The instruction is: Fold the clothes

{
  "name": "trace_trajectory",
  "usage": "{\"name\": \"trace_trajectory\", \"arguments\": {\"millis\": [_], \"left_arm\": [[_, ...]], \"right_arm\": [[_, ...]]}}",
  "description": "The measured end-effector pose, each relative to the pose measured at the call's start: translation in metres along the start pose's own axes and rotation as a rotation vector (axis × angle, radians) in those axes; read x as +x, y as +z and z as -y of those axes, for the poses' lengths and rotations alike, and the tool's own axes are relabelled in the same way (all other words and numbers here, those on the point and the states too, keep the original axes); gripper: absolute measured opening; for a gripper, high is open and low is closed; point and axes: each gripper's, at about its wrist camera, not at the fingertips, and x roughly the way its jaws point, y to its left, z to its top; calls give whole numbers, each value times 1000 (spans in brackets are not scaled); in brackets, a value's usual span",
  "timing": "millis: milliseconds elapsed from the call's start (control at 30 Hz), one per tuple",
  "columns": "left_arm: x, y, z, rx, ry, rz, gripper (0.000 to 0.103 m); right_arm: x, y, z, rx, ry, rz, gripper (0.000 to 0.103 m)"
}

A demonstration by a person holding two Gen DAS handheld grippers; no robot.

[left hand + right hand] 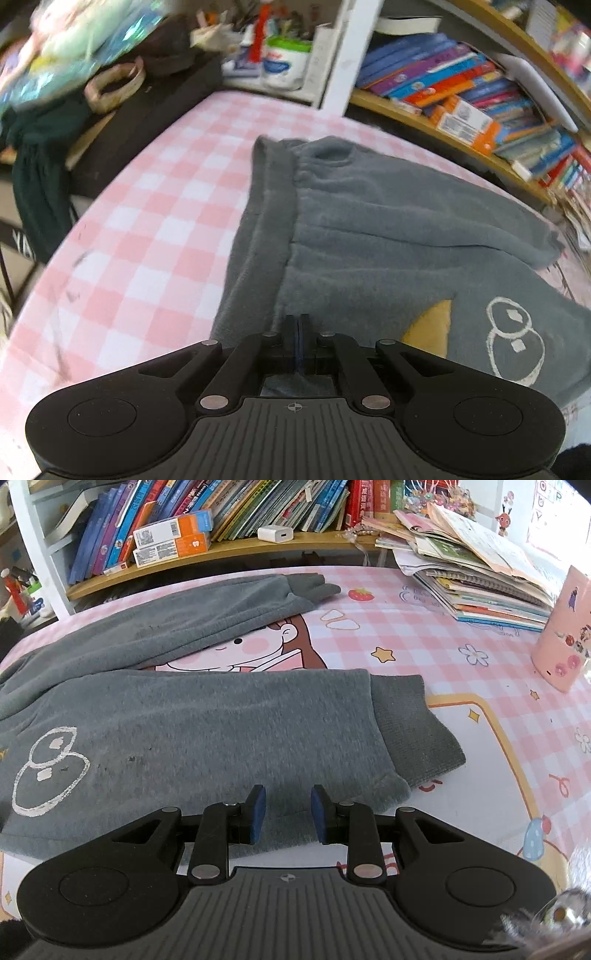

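Grey trousers [207, 720] lie flat on the checked worktop [140, 221]. Left gripper [299, 332] is clamped on the waist edge; right gripper [286, 816], fingers apart, hovers over a leg, which it must likely grasp to fold.

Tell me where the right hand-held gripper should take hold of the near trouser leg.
Probably at the ribbed cuff of the grey trousers, coming from its open right end: it lies flat, its edge free on the tablecloth. The right hand-held gripper is open.
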Motion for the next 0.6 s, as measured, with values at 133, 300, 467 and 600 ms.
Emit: {"name": "trace_trajectory", "arguments": {"millis": [133,300,467,600], "left_arm": [[-9,7,15,42,-36,51,5],[-16,16,36,89,-61,89,17],[-17,18,57,147,-61,99,37],[-15,19,67,167,-47,103,63]], "right_arm": [[-6,2,-5,-17,15,12,27],[-12,6,-12,-46,38,29,29],[-17,12,-14,-62,62,45,34],[-18,16,-12,-65,76,48,41]]}}
